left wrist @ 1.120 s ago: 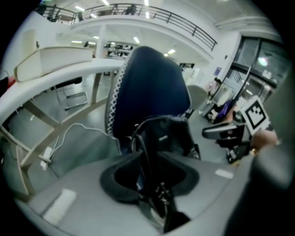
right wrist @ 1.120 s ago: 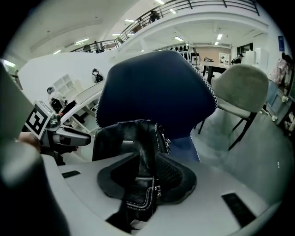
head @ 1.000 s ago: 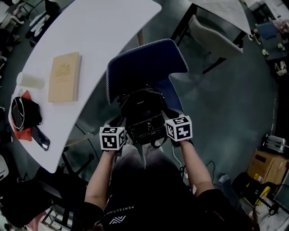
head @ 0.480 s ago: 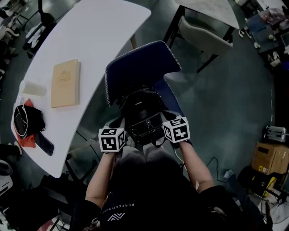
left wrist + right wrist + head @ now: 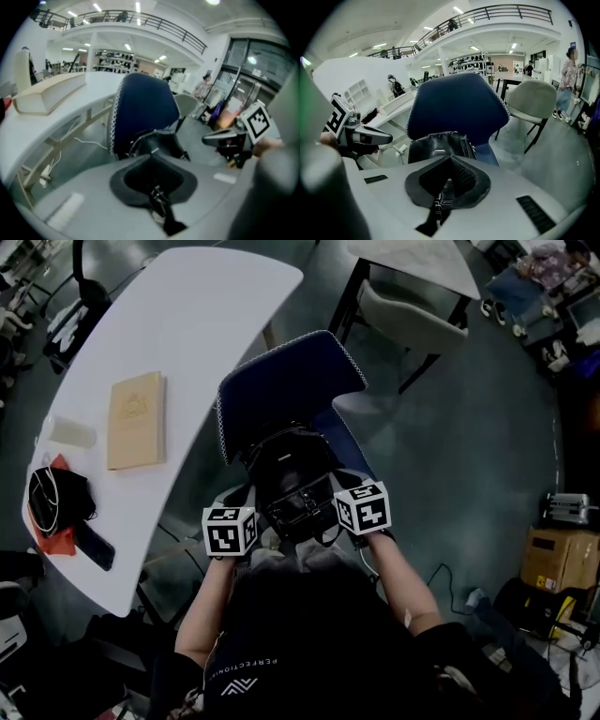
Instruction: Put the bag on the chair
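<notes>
Left claw (image 5: 157, 199) — just closed — and right claw (image 5: 442, 197) pinch bag (image 5: 294, 470) straps.

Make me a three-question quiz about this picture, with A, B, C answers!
1. Where is the bag? A in a cupboard; B on the chair; C on a bed.
2. What colour is the chair's back? A red; B yellow; C dark blue.
3. What are the right gripper's jaws doing? A standing wide open; B shut on a bag strap; C shut on a spoon.
Answers: 1 B, the head view shows it on the seat against the back. 2 C, every view shows a dark blue back. 3 B, the right gripper view shows the jaws together with the strap pinched between them.
</notes>
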The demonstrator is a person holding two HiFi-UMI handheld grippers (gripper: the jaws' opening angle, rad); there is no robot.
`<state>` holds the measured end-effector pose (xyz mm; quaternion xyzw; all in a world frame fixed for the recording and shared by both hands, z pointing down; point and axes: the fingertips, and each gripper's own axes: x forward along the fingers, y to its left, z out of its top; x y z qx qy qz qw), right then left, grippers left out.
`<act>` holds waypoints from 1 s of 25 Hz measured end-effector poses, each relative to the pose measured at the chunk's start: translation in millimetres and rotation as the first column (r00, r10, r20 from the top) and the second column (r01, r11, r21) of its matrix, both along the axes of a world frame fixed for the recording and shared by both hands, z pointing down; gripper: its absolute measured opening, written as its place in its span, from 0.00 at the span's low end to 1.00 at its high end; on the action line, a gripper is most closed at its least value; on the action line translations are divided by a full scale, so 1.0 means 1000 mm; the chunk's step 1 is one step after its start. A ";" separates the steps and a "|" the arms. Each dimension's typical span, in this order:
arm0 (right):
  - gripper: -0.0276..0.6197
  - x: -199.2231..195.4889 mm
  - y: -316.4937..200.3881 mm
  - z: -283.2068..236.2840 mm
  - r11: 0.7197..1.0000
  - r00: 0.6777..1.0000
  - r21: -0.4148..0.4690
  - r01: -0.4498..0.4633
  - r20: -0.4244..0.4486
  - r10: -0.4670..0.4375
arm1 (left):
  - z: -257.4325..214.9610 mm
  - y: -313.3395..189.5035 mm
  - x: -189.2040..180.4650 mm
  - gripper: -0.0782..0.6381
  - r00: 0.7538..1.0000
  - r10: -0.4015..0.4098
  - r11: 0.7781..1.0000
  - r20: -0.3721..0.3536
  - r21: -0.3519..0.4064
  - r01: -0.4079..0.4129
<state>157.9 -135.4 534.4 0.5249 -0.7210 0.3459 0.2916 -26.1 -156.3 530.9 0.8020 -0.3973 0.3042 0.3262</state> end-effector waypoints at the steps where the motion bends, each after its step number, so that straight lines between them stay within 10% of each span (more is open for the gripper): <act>1: 0.04 -0.001 0.000 -0.001 1.000 1.000 0.003 -0.002 0.000 0.002 | -0.001 0.000 0.000 0.14 1.000 0.001 1.000 -0.002 0.001 -0.001; 25: 0.04 -0.004 0.002 -0.015 0.998 0.996 0.028 -0.052 0.072 0.050 | -0.009 0.004 0.001 0.14 1.000 -0.017 1.000 -0.020 0.021 0.017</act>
